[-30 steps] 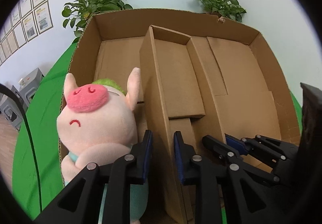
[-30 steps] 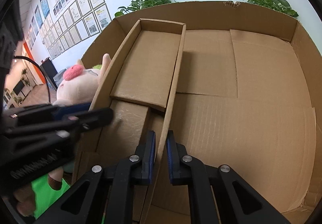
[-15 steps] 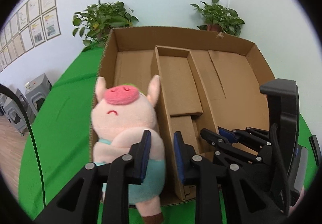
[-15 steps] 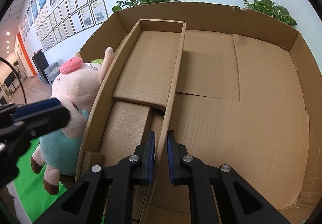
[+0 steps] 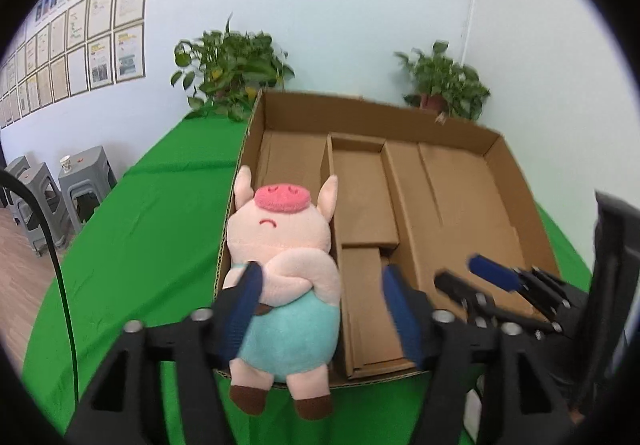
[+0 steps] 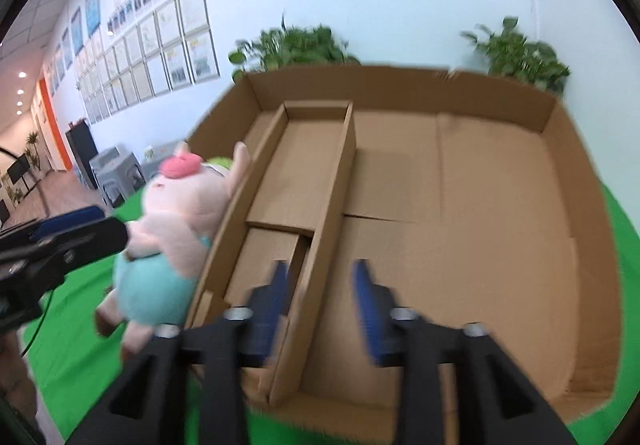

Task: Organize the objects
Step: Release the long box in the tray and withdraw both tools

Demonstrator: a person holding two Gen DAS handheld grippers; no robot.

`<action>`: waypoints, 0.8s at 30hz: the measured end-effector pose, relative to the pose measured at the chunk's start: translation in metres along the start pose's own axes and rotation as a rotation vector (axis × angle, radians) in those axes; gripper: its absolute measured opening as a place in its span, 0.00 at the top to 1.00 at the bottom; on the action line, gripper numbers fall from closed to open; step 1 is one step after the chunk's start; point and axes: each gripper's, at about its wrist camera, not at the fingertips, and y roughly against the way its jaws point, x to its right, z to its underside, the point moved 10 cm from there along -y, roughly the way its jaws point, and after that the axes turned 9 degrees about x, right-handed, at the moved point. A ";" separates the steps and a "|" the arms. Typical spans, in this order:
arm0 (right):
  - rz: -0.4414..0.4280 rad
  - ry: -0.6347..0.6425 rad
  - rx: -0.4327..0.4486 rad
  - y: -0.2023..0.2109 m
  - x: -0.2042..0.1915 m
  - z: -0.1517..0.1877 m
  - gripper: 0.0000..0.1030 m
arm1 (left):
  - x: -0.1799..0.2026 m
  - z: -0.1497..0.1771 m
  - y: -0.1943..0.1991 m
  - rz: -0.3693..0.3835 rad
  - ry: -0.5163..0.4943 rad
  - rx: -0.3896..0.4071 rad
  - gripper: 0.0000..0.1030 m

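Cardboard box [image 6: 500, 205] on the green bench [image 5: 132, 245], both grippers parted.
The left gripper [image 5: 320, 309] and right gripper [image 6: 322, 305] have just been opening, gripping nothing; the pig [image 5: 286, 269] leans at the box's left wall, ahead of the left gripper, while the inner divider [image 6: 320, 245] stands between the right one's fingers.

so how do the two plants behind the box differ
The left plant is the bushier and wider of the two, its pot hidden behind the cardboard box; the right plant looks smaller, with a reddish pot showing. The left plant stands behind the box's left corner, the right plant toward its right end. Both are leafy and green, against the wall.
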 end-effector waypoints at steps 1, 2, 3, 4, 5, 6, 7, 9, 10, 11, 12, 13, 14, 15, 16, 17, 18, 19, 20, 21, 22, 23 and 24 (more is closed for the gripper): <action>-0.010 0.001 0.011 0.009 0.000 0.001 0.40 | 0.004 -0.003 0.007 0.011 -0.002 0.035 0.32; -0.025 0.007 0.029 0.027 0.000 0.006 0.35 | 0.008 -0.005 0.012 0.018 -0.011 0.057 0.28; -0.024 0.018 0.044 0.043 0.005 0.011 0.27 | 0.012 -0.007 0.019 0.018 -0.027 0.084 0.23; -0.016 0.032 0.062 0.058 0.010 0.015 0.22 | 0.015 -0.009 0.024 0.008 -0.038 0.107 0.18; 0.006 0.047 0.086 0.075 0.014 0.021 0.14 | 0.019 -0.011 0.031 -0.003 -0.046 0.137 0.18; 0.019 0.050 0.101 0.088 0.016 0.028 0.08 | 0.023 -0.011 0.036 -0.005 -0.053 0.161 0.18; 0.015 0.043 0.114 0.100 0.019 0.034 0.04 | 0.031 -0.010 0.041 0.003 -0.059 0.175 0.18; -0.025 0.002 0.130 0.122 0.021 0.046 0.00 | 0.039 -0.006 0.046 0.014 -0.063 0.175 0.18; -0.023 -0.008 0.132 0.135 0.033 0.053 0.00 | 0.044 -0.002 0.048 0.013 -0.068 0.173 0.18; -0.004 -0.008 0.139 0.149 0.040 0.060 0.00 | 0.048 0.001 0.050 0.011 -0.075 0.175 0.18; 0.013 -0.005 0.146 0.154 0.042 0.062 0.01 | 0.052 0.005 0.052 0.007 -0.080 0.183 0.18; 0.032 -0.007 0.147 0.158 0.042 0.065 0.01 | 0.054 0.007 0.055 -0.002 -0.084 0.194 0.18; 0.043 -0.016 0.144 0.164 0.048 0.073 0.02 | 0.057 0.010 0.058 -0.014 -0.089 0.204 0.20; 0.047 -0.023 0.138 0.172 0.054 0.076 0.10 | 0.059 0.013 0.060 -0.023 -0.094 0.209 0.20; 0.052 -0.029 0.135 0.178 0.058 0.080 0.16 | 0.062 0.016 0.061 -0.022 -0.098 0.212 0.31; 0.070 -0.031 0.127 0.186 0.065 0.087 0.33 | 0.065 0.020 0.064 -0.018 -0.104 0.209 0.66; 0.090 -0.032 0.117 0.195 0.072 0.093 0.49 | 0.070 0.025 0.062 -0.002 -0.112 0.186 0.89; 0.106 -0.035 0.104 0.196 0.076 0.097 0.57 | 0.073 0.031 0.060 0.014 -0.113 0.157 0.96; 0.118 -0.044 0.083 0.196 0.080 0.104 0.71 | 0.076 0.035 0.060 0.024 -0.103 0.143 0.97; 0.122 -0.048 0.072 0.197 0.083 0.107 0.74 | 0.077 0.037 0.060 0.022 -0.101 0.140 0.97; 0.129 -0.048 0.064 0.197 0.085 0.111 0.75 | 0.079 0.041 0.059 0.019 -0.101 0.133 0.97; 0.138 -0.041 0.058 0.198 0.086 0.114 0.75 | 0.080 0.043 0.058 0.019 -0.096 0.121 0.96; 0.143 -0.035 0.057 0.199 0.087 0.116 0.75 | 0.081 0.046 0.058 0.019 -0.086 0.114 0.93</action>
